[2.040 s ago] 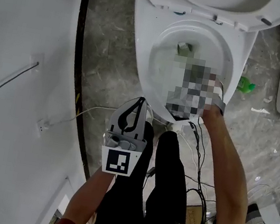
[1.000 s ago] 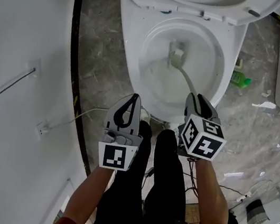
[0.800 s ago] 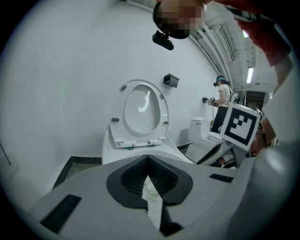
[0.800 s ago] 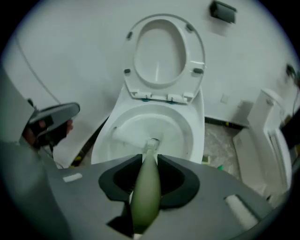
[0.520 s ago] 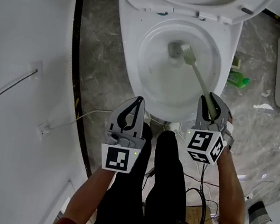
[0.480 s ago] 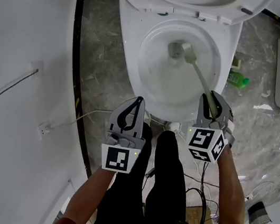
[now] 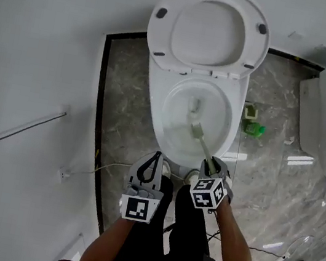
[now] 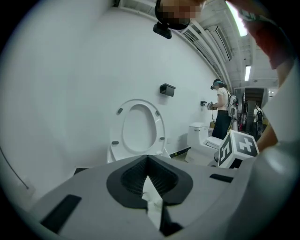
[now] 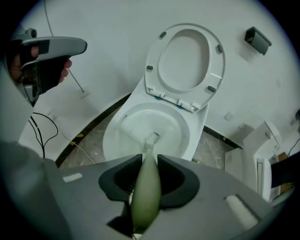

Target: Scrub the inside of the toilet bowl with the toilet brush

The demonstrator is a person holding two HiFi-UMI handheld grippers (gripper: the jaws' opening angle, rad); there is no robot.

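Between the fingers (image 9: 176,177) of the right gripper (image 9: 149,161), the toilet brush (image 9: 146,192) is being grasped by its green handle, its head lying inside the toilet bowl (image 7: 172,113) ahead of them. Just left of those fingers, the left gripper (image 7: 154,158) is hovering before the bowl, its own fingers (image 8: 131,176) clenched on nothing. Beyond both, the seat (image 7: 208,32) is standing raised.

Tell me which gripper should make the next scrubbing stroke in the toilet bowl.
Right. The right gripper is shut on the brush, whose head is down inside the bowl. The left gripper is shut on nothing, outside the bowl.
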